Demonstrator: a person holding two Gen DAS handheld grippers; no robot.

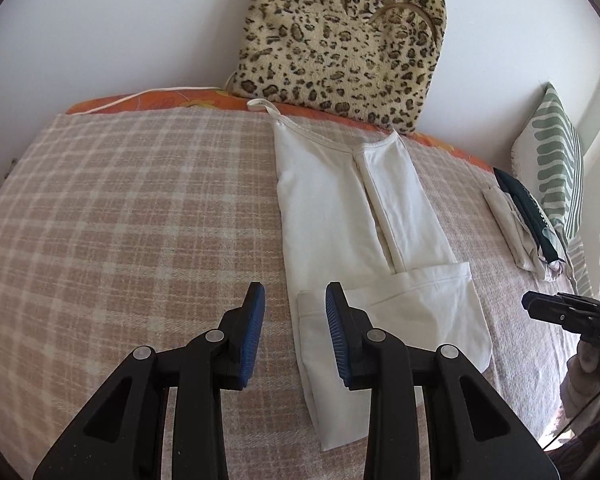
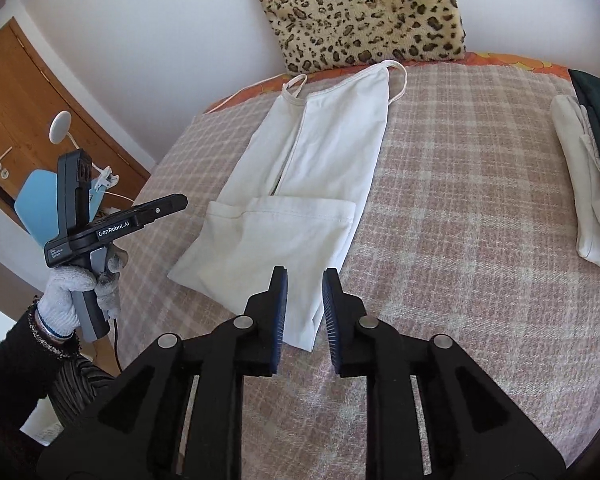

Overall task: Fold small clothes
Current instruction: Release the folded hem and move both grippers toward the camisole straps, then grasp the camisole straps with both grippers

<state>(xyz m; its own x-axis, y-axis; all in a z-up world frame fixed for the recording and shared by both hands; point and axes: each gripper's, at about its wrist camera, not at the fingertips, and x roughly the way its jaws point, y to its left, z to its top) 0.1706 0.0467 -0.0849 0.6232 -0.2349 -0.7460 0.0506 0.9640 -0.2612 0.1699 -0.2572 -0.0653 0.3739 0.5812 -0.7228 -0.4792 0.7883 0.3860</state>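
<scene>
1. Camisole top [image 2: 300,184], white with thin straps, lies flat on the checked blanket [image 2: 460,200] covering the bed. It is already narrowed lengthwise, and its hem is turned up over the body a short way, which I take as a fold begun rather than finished.
2. Nearest me, the right gripper [image 2: 304,304] hangs just above the near corner of the top, jaws apart and holding nothing; it seems placed to take that corner for the next fold.
3. The left gripper [image 1: 296,320] is also parted and empty, hovering over the near left edge of the garment, one blue pad above cloth and the other above blanket. Both being free suggests the cloth was laid down to settle.
4. Farther right, a small pile of folded clothes [image 2: 588,184], pale and dark green, sits well apart from the top, presumably finished pieces kept out of the way.
5. At the far edge, a leopard-print cushion [image 1: 340,40] leans against the wall, just beyond the straps.
6. Only the left view shows the striped pillow [image 1: 556,156] beyond the pile. Only the right view shows the gloved left hand [image 2: 84,284] gripping its tool, the wooden door [image 2: 28,112] and both shoulder straps clearly.
</scene>
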